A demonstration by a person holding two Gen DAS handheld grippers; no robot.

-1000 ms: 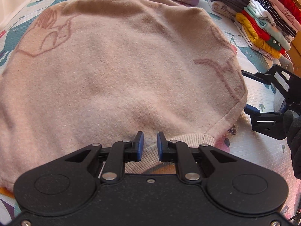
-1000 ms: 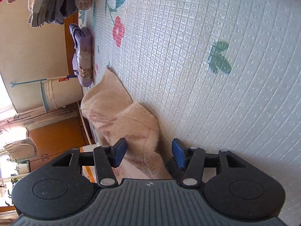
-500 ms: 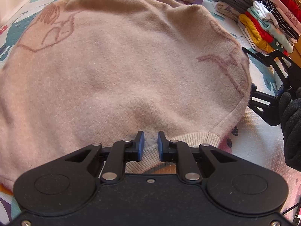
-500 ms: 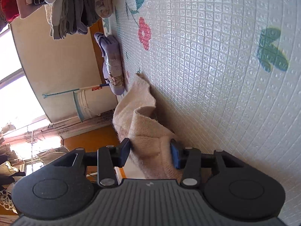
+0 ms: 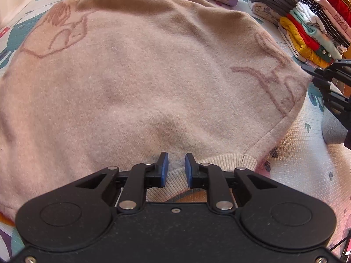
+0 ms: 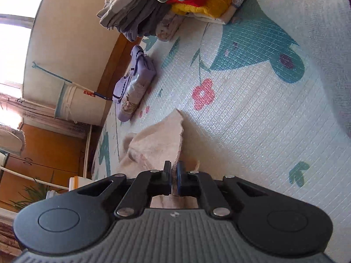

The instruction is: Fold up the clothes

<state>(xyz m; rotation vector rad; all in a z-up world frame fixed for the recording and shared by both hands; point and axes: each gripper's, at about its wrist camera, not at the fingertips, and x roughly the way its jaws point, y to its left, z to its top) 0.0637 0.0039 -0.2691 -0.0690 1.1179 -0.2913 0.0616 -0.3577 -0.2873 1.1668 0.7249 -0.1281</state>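
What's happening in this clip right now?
A person with handheld tongs is folding a fuzzy beige knit sweater spread on a patterned play mat. The right tongs are shut on the sweater's edge. The left tongs sit slightly open at the ribbed hem. A stack of folded colourful clothes waits nearby.

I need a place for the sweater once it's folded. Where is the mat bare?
Bare mat lies right of the beige sweater, between its edge and the stacked clothes. Far side is crowded: the stack and a folded purple garment sit there. The sweater covers the middle.
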